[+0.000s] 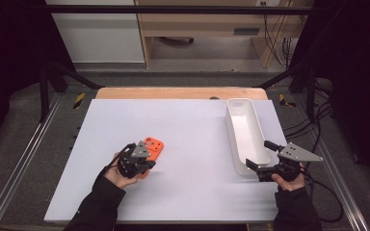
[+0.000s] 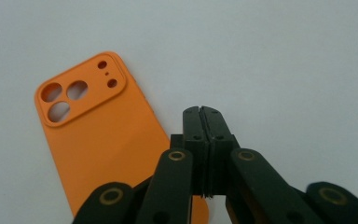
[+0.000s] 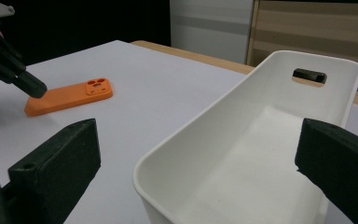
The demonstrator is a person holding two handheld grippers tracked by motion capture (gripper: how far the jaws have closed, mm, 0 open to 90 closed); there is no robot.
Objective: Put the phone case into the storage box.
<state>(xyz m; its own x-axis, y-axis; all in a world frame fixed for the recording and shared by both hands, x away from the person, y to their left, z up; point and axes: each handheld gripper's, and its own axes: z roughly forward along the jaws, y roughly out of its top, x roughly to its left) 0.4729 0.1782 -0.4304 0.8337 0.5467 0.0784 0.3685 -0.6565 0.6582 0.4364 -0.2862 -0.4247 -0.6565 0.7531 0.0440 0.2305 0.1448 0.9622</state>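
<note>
Fingers together on left gripper point(image 2: 204, 112), apart on right gripper point(image 1: 260, 155); white tabletop point(image 1: 183, 139) (wood edge behind), dark surroundings.

matt orange plastic phone case point(image 2: 98, 135), smooth glossy white plastic bin point(image 3: 261, 154), matt white tabletop point(image 1: 188, 139)

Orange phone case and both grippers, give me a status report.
Left gripper shut, over the orange phone case. Right gripper open at near end of white bin. Case flat on table, outside bin. Nothing between.
</note>
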